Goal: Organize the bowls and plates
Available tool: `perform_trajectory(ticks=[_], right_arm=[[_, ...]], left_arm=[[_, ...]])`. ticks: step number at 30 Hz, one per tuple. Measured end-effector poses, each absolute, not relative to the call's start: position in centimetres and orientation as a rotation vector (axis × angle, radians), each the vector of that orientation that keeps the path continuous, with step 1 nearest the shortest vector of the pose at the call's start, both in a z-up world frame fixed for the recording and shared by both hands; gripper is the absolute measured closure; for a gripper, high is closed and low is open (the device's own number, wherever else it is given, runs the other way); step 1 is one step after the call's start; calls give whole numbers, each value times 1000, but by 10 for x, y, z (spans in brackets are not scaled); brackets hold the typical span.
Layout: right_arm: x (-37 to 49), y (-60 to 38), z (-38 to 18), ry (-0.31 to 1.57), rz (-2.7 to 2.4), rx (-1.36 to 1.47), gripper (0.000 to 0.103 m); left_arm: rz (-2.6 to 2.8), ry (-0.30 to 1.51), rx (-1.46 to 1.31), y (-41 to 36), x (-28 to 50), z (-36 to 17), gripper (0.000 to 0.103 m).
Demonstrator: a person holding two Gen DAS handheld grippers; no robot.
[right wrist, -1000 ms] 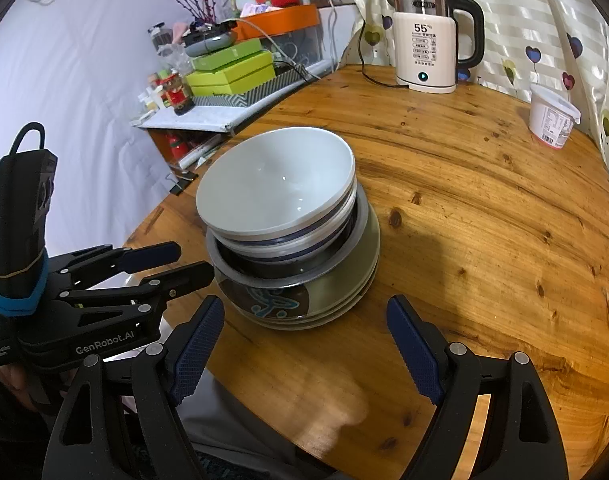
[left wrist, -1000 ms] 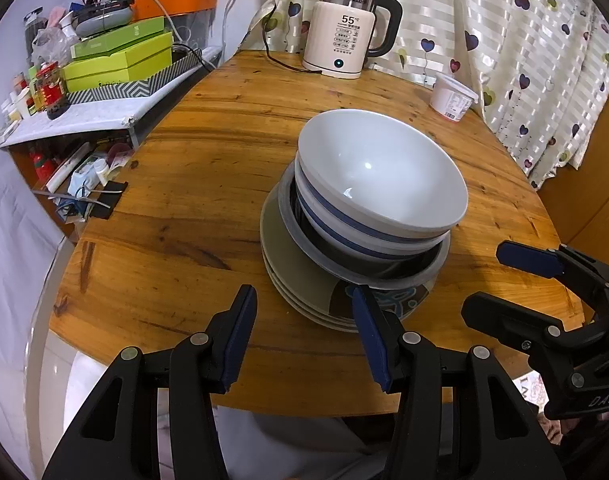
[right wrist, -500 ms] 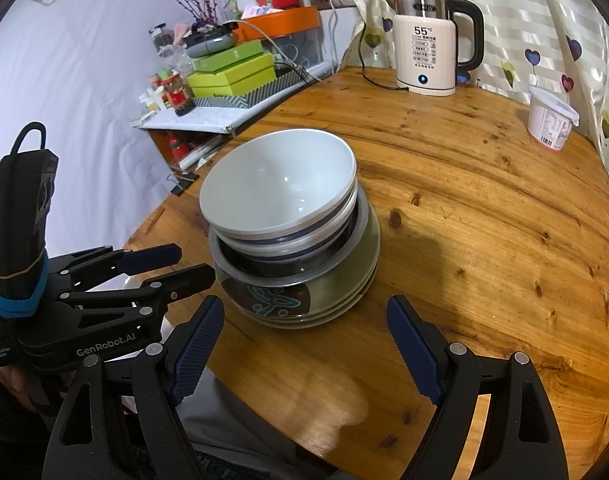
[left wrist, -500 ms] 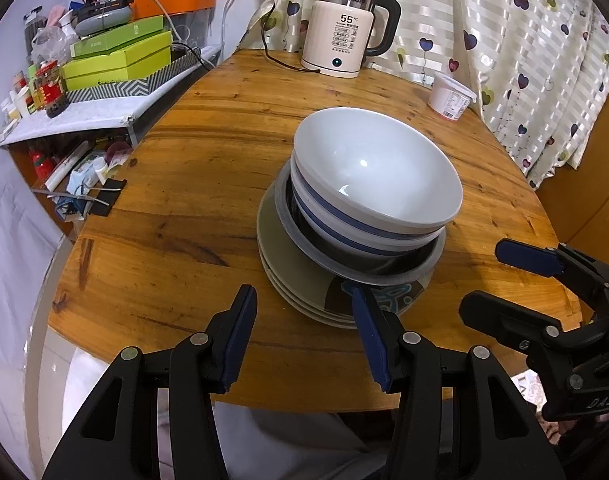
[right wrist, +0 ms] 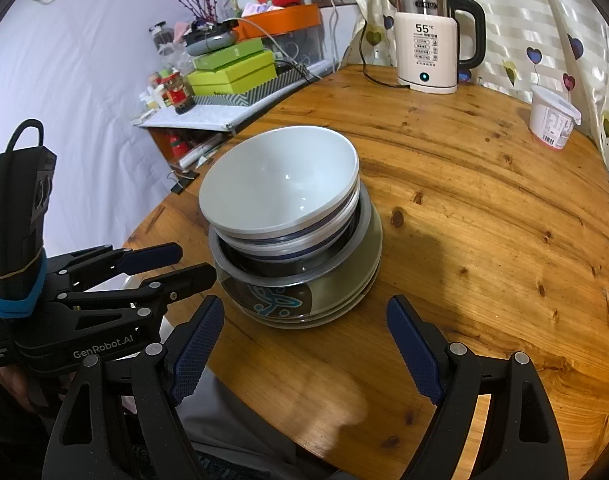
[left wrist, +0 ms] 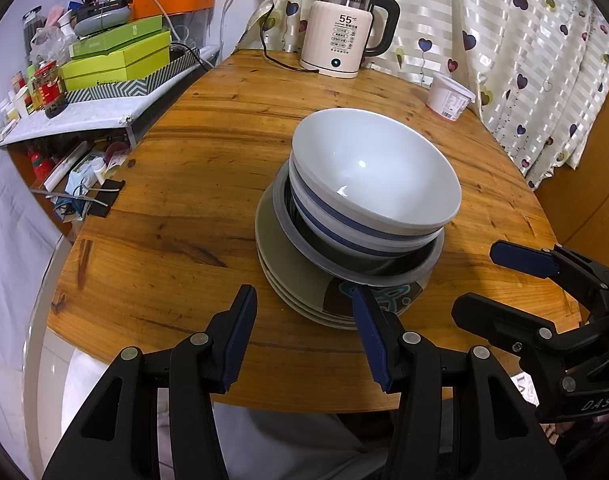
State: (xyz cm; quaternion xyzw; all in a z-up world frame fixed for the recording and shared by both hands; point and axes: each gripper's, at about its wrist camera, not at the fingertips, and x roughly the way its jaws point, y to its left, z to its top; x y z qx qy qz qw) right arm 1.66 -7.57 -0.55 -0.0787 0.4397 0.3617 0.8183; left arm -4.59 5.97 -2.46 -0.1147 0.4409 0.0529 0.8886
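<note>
Nearest the cameras, the left gripper (left wrist: pixel 304 330) is hanging about half open at 6 o'clock of the stack, gripping nothing, its right pad lying in front of the plates' near rim; whether it is touching, I cannot tell. The right gripper (right wrist: pixel 304 350) is gaping wide and empty at 5 o'clock, clear of the crockery. Beyond them, 2 white bowls (left wrist: pixel 374 176) are nesting in a grey-rimmed bowl (left wrist: pixel 388 274) atop the stacked plates (left wrist: pixel 300 276) on the wooden table (left wrist: pixel 184 184). Stacking is looking finished; perhaps only placement is remaining.
</note>
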Motion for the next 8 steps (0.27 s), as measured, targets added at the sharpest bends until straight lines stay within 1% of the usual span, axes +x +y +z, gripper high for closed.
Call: perform_trajectory(ticks=[8], right_arm=[[16, -76, -6, 937, 771, -167, 19]], left_arm=[[111, 918, -245, 60, -45, -26, 52]])
